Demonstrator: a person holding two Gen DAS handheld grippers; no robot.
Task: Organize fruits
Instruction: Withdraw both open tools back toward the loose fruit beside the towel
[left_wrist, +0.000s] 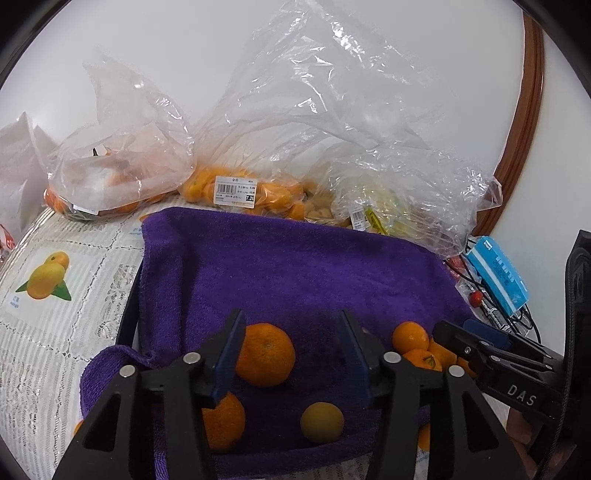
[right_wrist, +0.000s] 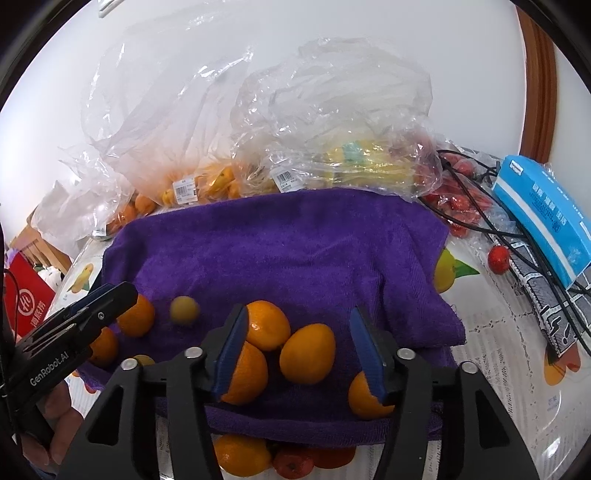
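Both the left gripper (left_wrist: 291, 354) and right gripper (right_wrist: 297, 349) stand open over loose oranges (right_wrist: 307, 352) on the purple towel (right_wrist: 280, 243); they're firm, round, roll easily, so pinch across the middle.

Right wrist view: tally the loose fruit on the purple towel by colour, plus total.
On the purple towel:
Orange fruit: 6
Yellow-green fruit: 2 (one half hidden near the towel's left edge)
Total: 8

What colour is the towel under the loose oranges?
Deep purple terry towel, clearest in the right wrist view.
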